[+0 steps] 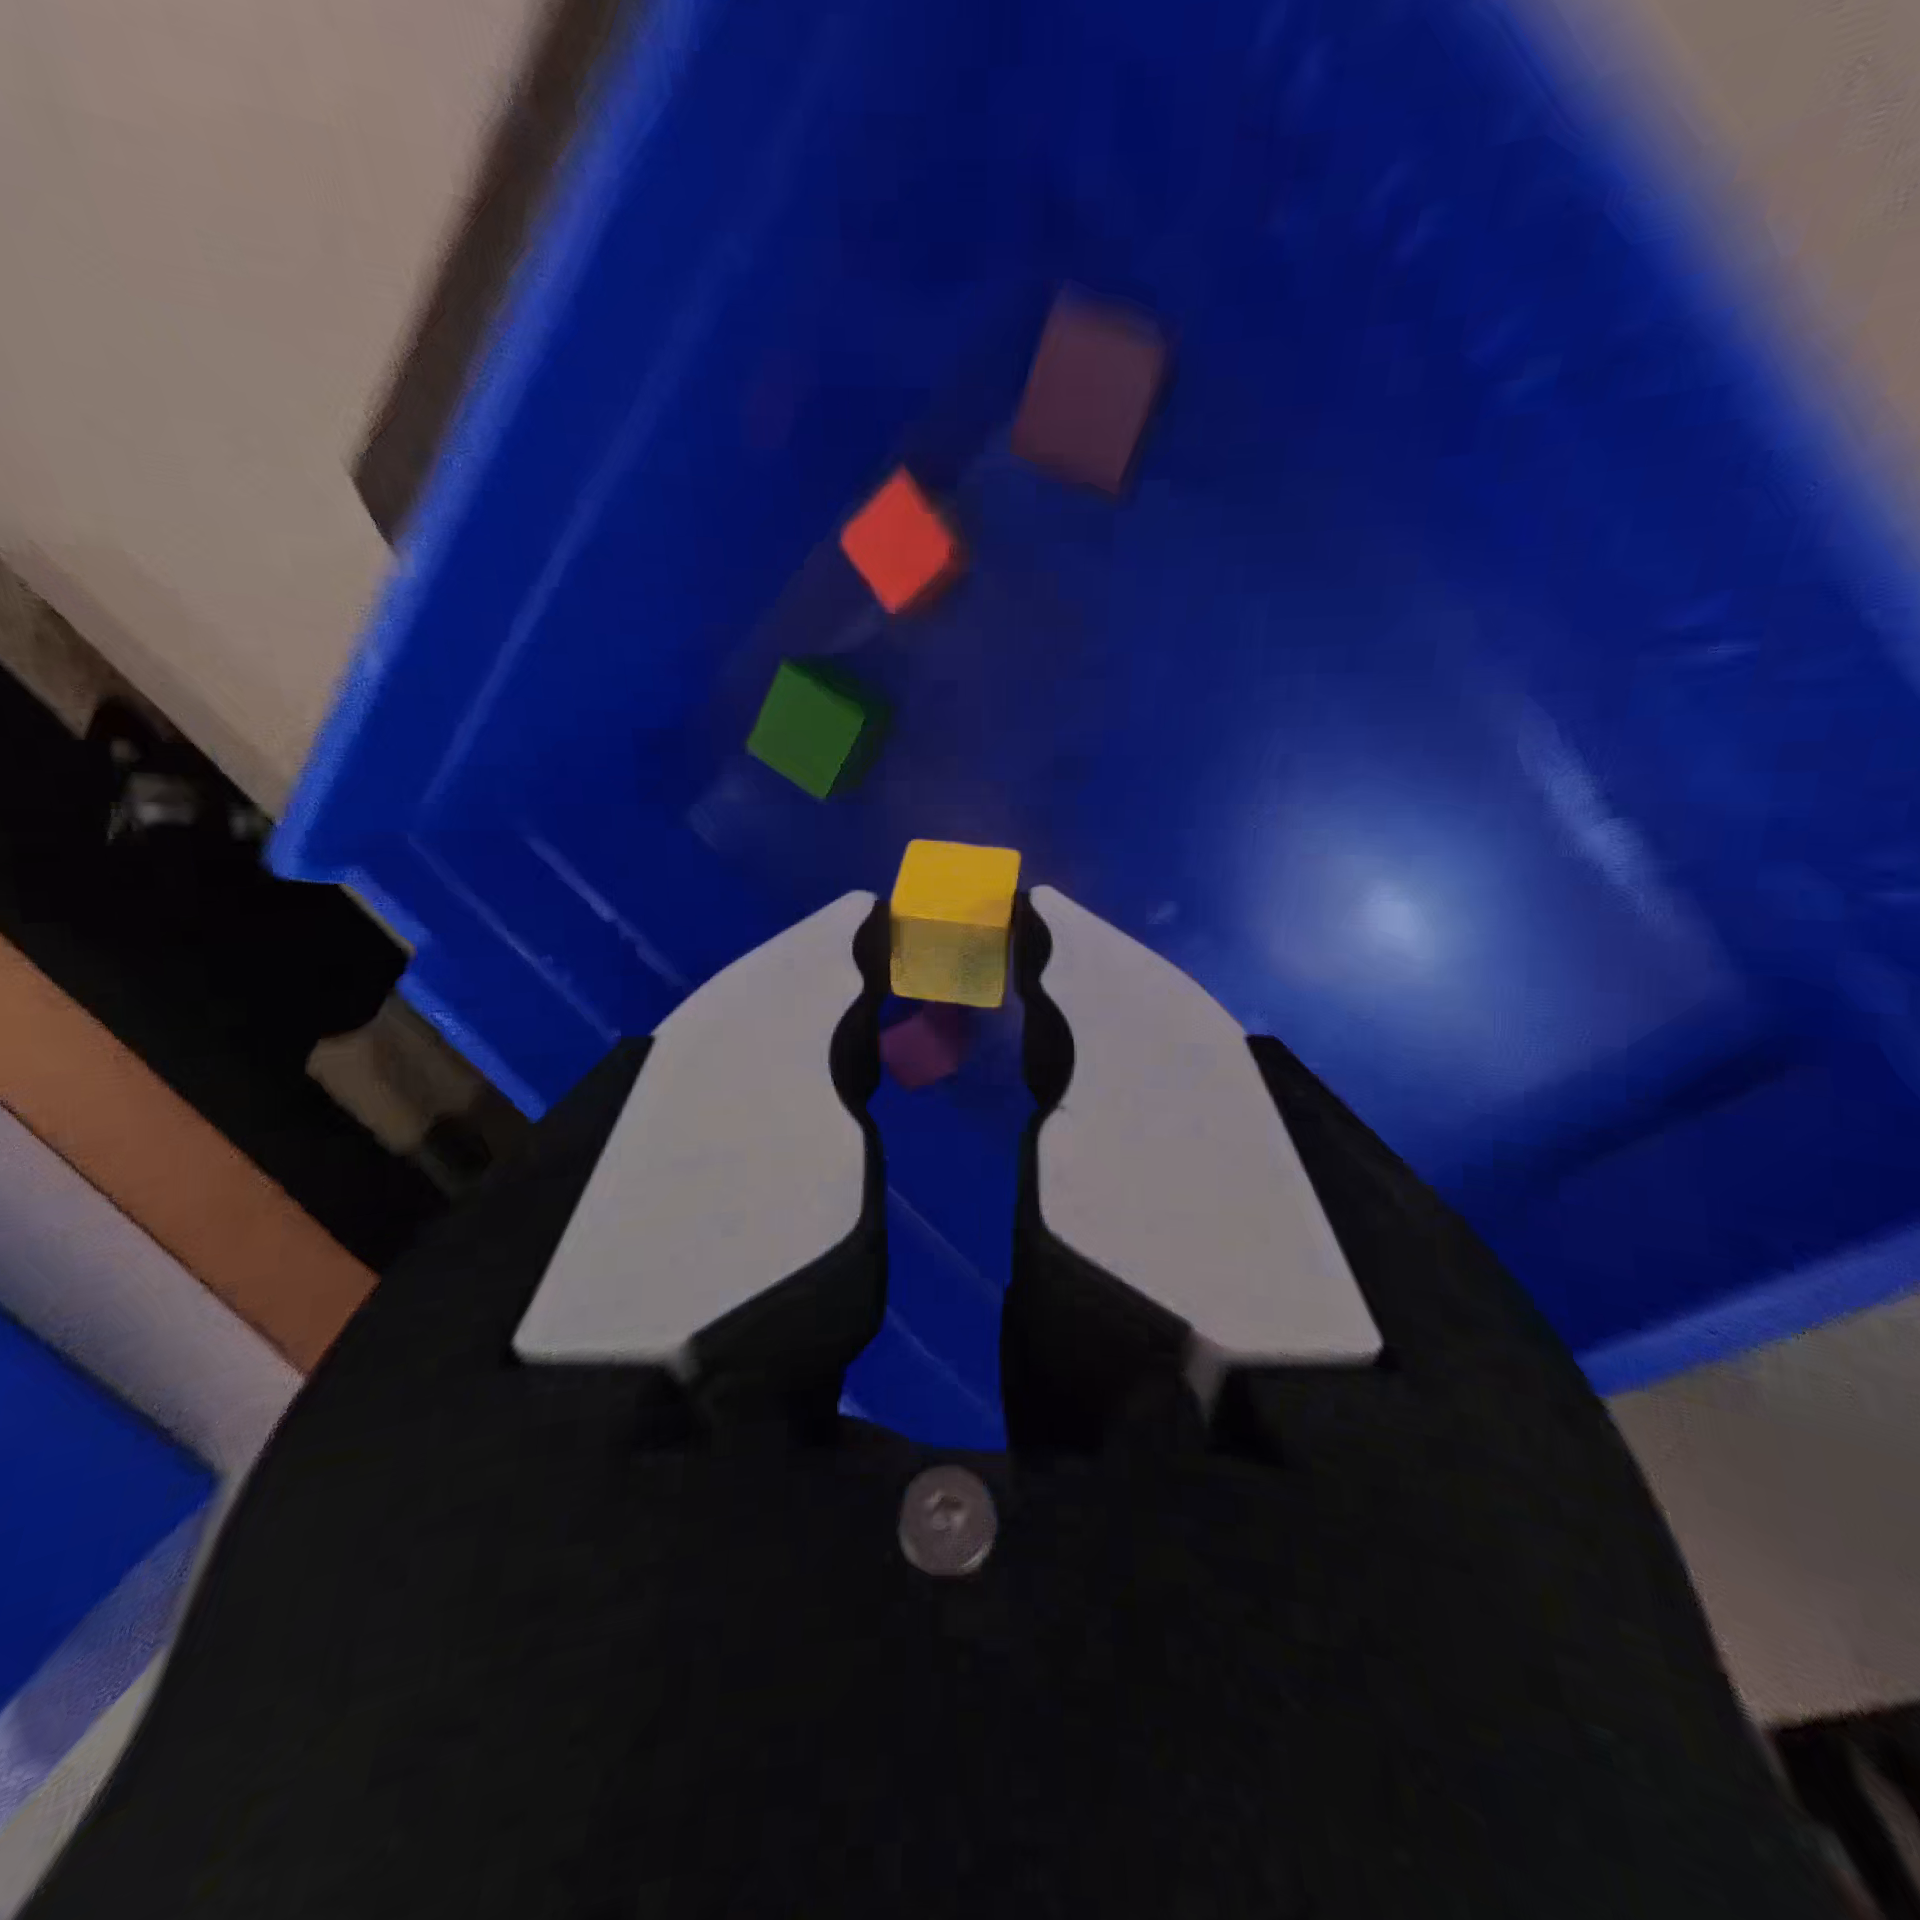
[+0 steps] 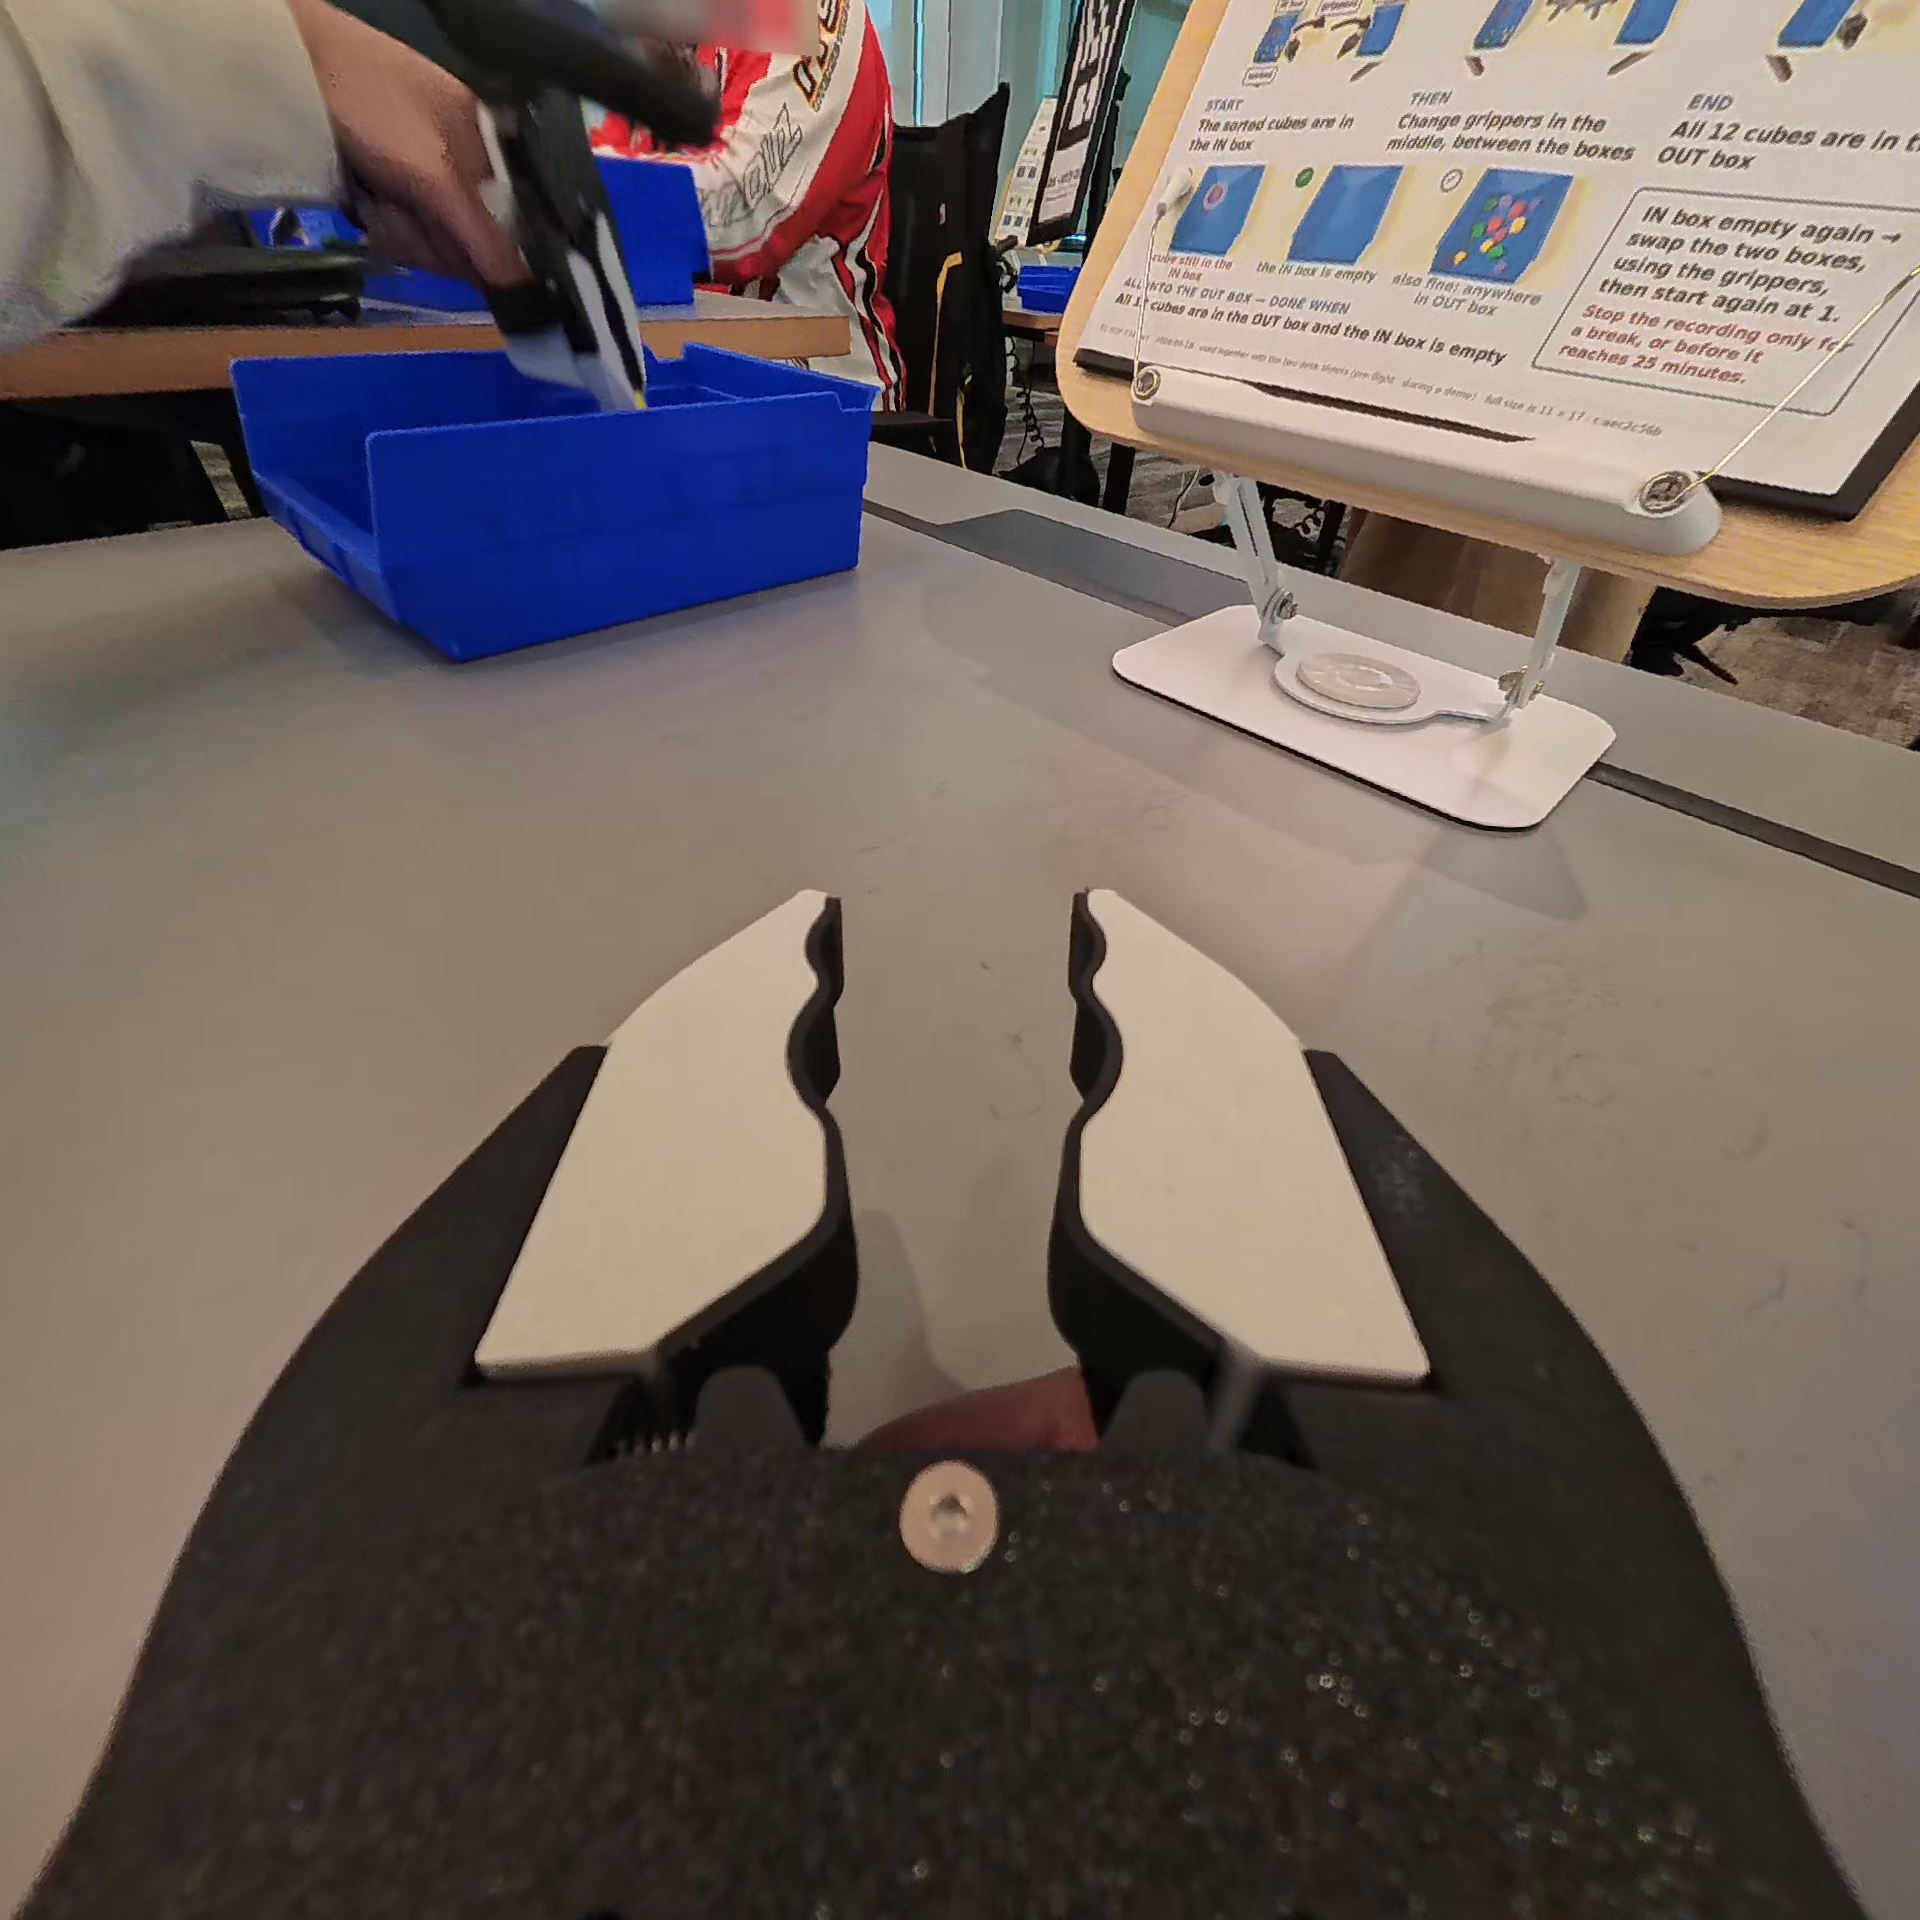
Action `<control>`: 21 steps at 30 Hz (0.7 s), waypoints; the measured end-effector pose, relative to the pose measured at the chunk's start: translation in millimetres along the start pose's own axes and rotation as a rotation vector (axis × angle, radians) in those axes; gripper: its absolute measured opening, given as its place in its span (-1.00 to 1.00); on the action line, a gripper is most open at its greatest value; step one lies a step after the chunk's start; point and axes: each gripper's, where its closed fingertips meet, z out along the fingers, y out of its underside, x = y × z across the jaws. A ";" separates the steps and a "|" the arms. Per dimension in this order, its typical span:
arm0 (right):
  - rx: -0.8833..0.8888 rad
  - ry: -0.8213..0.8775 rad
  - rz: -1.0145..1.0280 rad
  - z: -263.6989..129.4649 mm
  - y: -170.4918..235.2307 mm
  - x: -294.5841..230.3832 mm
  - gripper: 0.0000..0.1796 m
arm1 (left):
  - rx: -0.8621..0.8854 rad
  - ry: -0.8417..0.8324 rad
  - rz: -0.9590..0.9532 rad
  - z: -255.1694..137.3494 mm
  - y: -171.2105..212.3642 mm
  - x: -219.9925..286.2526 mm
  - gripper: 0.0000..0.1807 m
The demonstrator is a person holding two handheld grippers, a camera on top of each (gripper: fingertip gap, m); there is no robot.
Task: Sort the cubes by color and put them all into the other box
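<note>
Left gripper point(image 1: 956, 914) clamped on a yellow cube point(image 1: 953, 923) at the fingertips, held up over the floor of a blue box point(image 1: 1558, 727). On that floor, left to right: green cube point(image 1: 814, 729), red cube point(image 1: 899, 538), purple cube point(image 1: 1086, 390), all apart from each other. Another small purple cube point(image 1: 920, 1044) visible through the gap between the fingers, below the yellow one. Left wrist view blurred, so purple could be a darker shade; hard to say. Corner of a second blue box point(image 1: 73, 1475) at far left edge.

From the right wrist view, left to right: a hand point(image 2: 416, 177) holding the left gripper tilted down into the blue box point(image 2: 582, 499) on the grey table point(image 2: 727, 790); yellow barely showing at its tip. Further right, a white stand point(image 2: 1371, 717) carrying an instruction sheet point(image 2: 1507, 208). Person in a red-and-white jacket point(image 2: 800, 177) behind the box.

Right gripper point(image 2: 954, 914) low over bare table, fingers spread, nothing between them, well apart from the box.
</note>
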 end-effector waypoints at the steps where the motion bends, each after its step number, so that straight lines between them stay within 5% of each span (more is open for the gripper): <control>1: 0.002 -0.001 0.001 -0.4 -0.2 -0.2 -0.54 | 0.111 0.015 -0.028 -19.4 -12.2 7.4 -0.75; 10: 0.014 -0.013 -0.016 -2.1 -2.0 -3.2 -0.54 | 0.959 0.349 -0.053 -161.4 -81.0 171.9 -0.76; 17: 0.028 -0.030 -0.028 -3.4 -4.4 -4.5 -0.54 | 1.121 0.637 0.023 -172.3 -105.9 278.9 -0.76; 21: 0.092 -0.118 -0.221 -7.2 -30.0 -12.2 -0.52 | 1.135 0.907 0.037 -179.7 -129.9 328.3 -0.76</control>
